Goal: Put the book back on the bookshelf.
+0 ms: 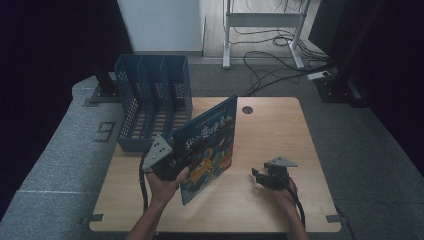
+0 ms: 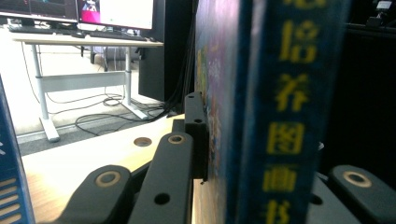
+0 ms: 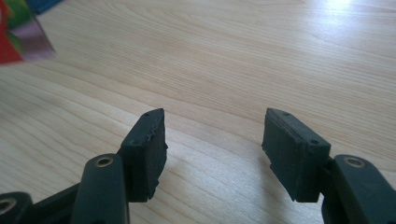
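Clearly the left gripper (image 1: 176, 161) was clamped on the stiff, thin picture book (image 1: 210, 145) by its spine edge; the right gripper (image 1: 261, 176) stood half open, empty, near the table's (image 1: 280, 125) front edge.

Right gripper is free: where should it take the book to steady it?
Grip the book at its free right-hand edge, coming in from the right with open fingers. It stands tilted on edge, the left gripper clamps its spine side, and the file rack blocks the far left.
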The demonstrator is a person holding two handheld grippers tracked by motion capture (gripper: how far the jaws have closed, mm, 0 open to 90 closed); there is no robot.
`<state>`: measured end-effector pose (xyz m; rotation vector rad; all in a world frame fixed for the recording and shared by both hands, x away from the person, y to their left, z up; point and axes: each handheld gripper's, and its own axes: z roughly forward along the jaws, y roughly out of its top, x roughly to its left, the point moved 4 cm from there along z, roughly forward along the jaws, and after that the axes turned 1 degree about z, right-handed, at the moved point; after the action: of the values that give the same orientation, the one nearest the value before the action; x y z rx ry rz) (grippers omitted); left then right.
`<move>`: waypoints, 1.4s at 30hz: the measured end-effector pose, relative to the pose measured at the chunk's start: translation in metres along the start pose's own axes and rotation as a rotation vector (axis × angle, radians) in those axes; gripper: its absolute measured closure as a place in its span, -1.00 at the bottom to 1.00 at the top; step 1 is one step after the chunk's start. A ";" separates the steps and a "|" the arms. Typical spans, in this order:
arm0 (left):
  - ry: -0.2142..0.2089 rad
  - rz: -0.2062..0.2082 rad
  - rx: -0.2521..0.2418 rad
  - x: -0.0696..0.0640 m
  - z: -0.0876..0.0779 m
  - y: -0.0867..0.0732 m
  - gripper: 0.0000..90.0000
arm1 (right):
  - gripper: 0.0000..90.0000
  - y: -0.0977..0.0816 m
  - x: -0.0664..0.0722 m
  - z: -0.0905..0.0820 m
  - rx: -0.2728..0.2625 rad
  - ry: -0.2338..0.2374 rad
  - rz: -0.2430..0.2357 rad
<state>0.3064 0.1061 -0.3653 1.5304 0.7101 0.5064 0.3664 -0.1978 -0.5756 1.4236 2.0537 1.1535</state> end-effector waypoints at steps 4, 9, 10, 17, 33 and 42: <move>0.015 0.004 0.003 0.003 -0.002 0.004 0.84 | -0.14 -0.001 -0.003 0.003 0.040 -0.030 0.013; 0.033 0.013 -0.003 0.006 -0.006 0.009 0.84 | -0.15 -0.001 0.000 0.004 0.051 -0.057 -0.014; 0.034 0.011 -0.005 0.007 -0.006 0.010 0.84 | -0.15 -0.001 0.000 0.005 0.052 -0.059 -0.017; 0.045 0.003 -0.013 0.013 -0.011 0.015 0.84 | -0.15 -0.001 0.001 0.005 0.053 -0.069 -0.021; 0.077 -0.015 -0.032 0.020 -0.011 0.026 0.84 | -0.20 -0.004 0.004 0.003 0.060 -0.103 -0.036; 0.088 -0.021 -0.038 0.029 -0.014 0.033 0.84 | -0.21 -0.004 0.005 0.003 0.064 -0.113 -0.044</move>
<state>0.3217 0.1364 -0.3342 1.4705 0.7793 0.5708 0.3640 -0.1923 -0.5797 1.4315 2.0500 0.9751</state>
